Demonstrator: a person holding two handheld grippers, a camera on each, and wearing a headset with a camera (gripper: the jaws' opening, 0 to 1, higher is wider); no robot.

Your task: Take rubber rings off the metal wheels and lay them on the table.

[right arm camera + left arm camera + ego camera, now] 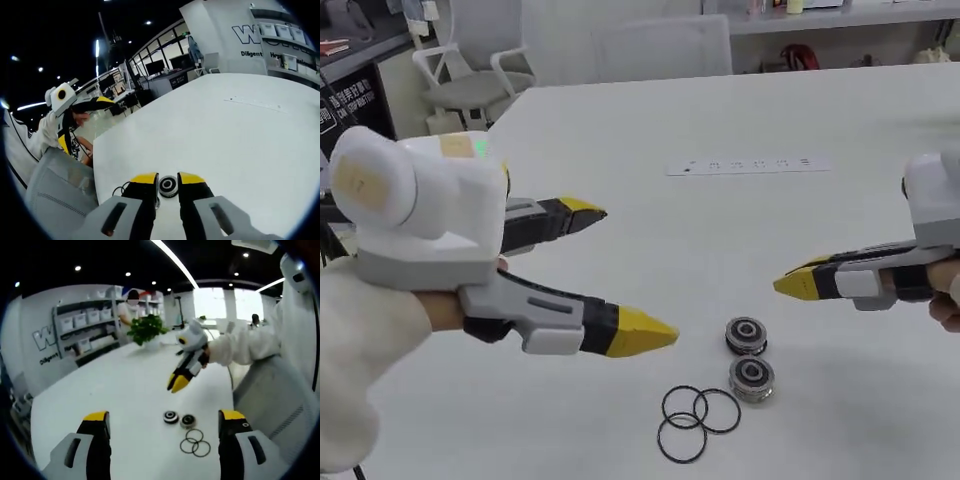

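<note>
White table (840,120): large, its bare top carries all the items. A flat white strip (750,165) lies towards its far edge, well apart from the work. White chairs (470,80) stand beyond the far left corner.

Left gripper (620,272): held in a white-sleeved hand above the left part of the table, off the surface. Jaws wide apart, nothing between them. In the left gripper view both yellow tips frame the wheels and rings ahead.

Right gripper (790,286): held above the right part of the table and pointed inward at the left gripper. Jaws drawn close with a narrow gap and holding nothing. In the right gripper view one wheel shows through that gap, lying on the table beyond the tips.

Metal wheels (746,335) (752,378): two, lying flat near the person's edge of the table, just beside each other, between the two grippers and below their tips. The farther one looks darker about its rim than the nearer. Whether either carries a ring cannot be told.

Rubber rings (682,405): three thin black rings, flat on the table just beside the nearer wheel, on the left gripper's side. They overlap one another in a small cluster, and neither gripper touches them.
</note>
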